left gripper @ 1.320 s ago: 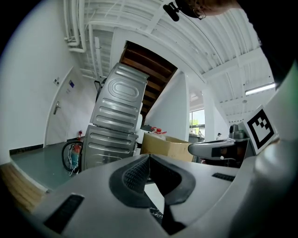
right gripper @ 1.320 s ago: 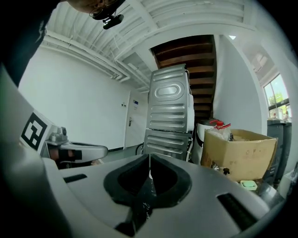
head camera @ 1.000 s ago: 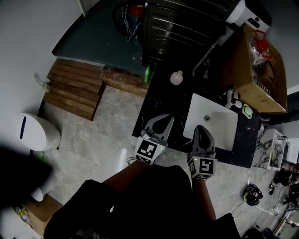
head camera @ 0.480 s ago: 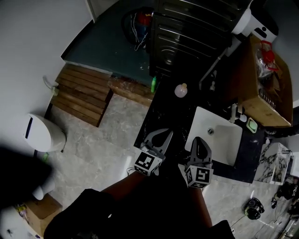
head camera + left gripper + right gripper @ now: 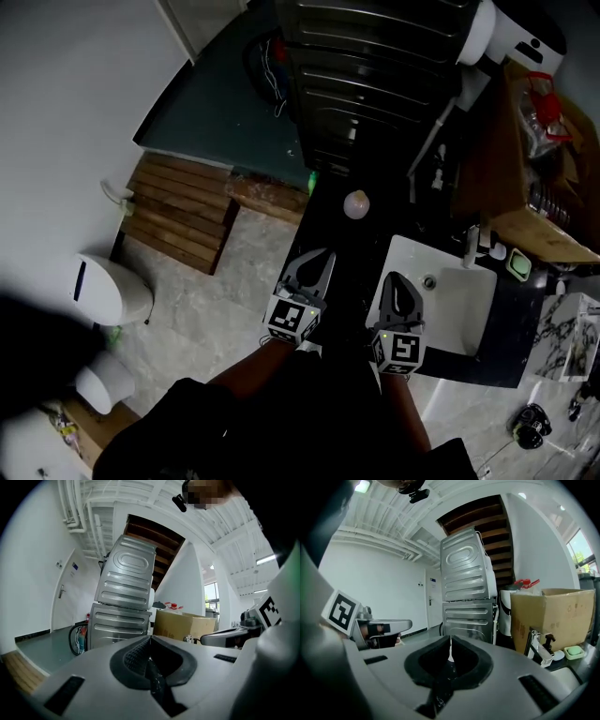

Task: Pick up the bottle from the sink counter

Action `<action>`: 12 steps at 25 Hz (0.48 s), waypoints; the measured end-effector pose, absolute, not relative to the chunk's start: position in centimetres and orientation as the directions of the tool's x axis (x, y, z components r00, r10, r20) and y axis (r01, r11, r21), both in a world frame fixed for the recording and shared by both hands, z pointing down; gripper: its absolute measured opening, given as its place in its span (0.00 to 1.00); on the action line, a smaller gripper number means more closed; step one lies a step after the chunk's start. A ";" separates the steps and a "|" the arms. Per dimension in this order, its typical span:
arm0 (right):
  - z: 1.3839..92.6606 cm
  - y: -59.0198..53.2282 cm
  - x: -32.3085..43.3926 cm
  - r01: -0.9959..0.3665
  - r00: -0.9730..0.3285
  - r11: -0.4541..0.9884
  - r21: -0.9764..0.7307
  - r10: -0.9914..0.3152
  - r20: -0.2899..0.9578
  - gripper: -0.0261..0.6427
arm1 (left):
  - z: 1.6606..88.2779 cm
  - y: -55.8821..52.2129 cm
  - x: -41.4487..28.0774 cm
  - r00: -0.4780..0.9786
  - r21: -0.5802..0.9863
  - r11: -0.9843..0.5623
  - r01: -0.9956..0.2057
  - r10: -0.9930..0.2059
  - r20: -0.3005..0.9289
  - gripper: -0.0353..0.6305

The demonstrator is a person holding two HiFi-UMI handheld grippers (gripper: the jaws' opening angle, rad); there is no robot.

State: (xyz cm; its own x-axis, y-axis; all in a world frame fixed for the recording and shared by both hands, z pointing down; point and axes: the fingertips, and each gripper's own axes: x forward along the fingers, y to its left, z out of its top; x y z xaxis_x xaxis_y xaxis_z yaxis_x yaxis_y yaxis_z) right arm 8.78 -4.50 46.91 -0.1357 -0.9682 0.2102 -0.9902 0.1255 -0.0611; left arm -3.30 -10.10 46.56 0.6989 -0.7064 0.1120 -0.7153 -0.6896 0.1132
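A pale, round-bodied bottle stands on the black sink counter, seen from above in the head view. My left gripper hovers over the counter's left part, short of the bottle, with its jaws shut and empty. My right gripper is beside it at the left rim of the white sink, also shut on nothing. Both point toward the bottle, which lies ahead between them. In the two gripper views the bottle is hidden behind the jaws.
A stacked grey washer and dryer rises behind the counter. A cardboard box stands at the right, with a faucet and a green soap dish by the sink. A green item sits at the counter's far left edge.
Both grippers have moved forward and lower over the counter, closing the gap to the bottle. Their jaws have stayed shut.
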 end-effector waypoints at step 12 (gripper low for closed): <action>50.3 -9.3 9.4 -0.972 -0.233 0.211 -0.108 -0.934 0.270 0.10 | 50.4 -17.3 1.4 0.697 0.115 -0.687 -0.717 -0.708 0.115 0.08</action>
